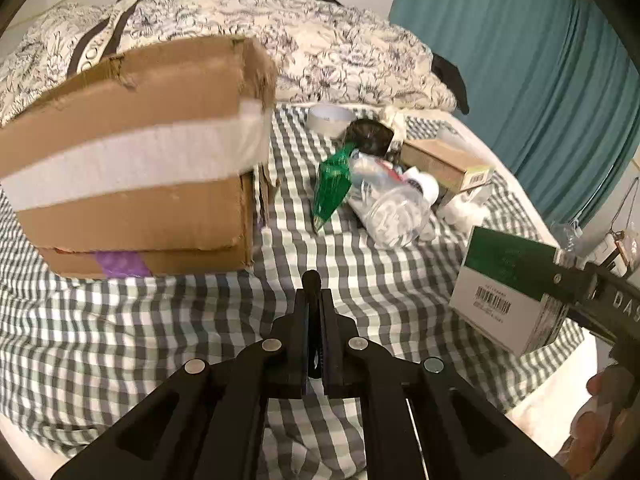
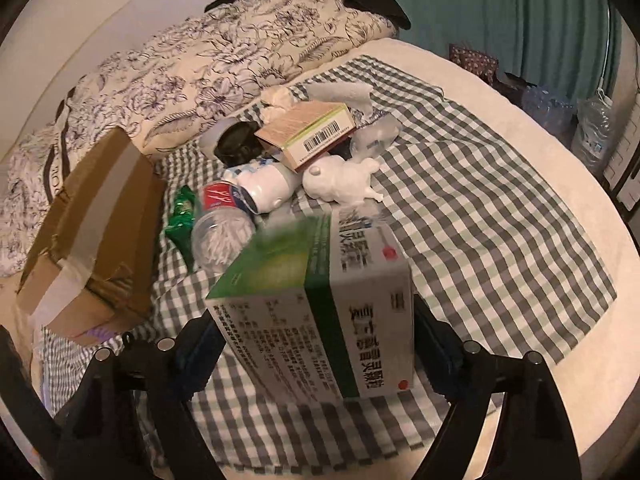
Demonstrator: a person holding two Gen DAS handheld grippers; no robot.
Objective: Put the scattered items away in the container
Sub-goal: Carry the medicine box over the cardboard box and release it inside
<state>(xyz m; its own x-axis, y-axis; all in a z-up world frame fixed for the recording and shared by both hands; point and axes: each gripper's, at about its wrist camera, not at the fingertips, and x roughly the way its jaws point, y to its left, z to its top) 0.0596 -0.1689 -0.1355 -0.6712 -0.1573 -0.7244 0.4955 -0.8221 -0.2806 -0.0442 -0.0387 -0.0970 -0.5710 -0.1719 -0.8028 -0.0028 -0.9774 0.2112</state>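
A cardboard box (image 1: pixel 132 184) with a white tape band stands at the left on the checked cloth (image 1: pixel 384 280); it also shows in the right wrist view (image 2: pixel 92 240). Beside it lies a heap: a green packet (image 1: pixel 332 184), a clear bottle (image 1: pixel 392 208), a brown carton (image 1: pixel 444 160), a tape roll (image 1: pixel 330 118), a white figurine (image 2: pixel 340 180). My left gripper (image 1: pixel 314 296) is shut, with a small black thing poking out at its tips. My right gripper (image 2: pixel 320 344) is clamped on a green and white medicine box (image 2: pixel 320 308), held above the cloth and also seen at the right (image 1: pixel 508 280).
A floral duvet (image 1: pixel 280 28) is bunched behind the heap. A teal curtain (image 1: pixel 520 60) hangs at the right, past the bed's edge. Water bottles (image 2: pixel 592 128) stand on the floor there. A person's hand (image 1: pixel 600 400) grips the right tool.
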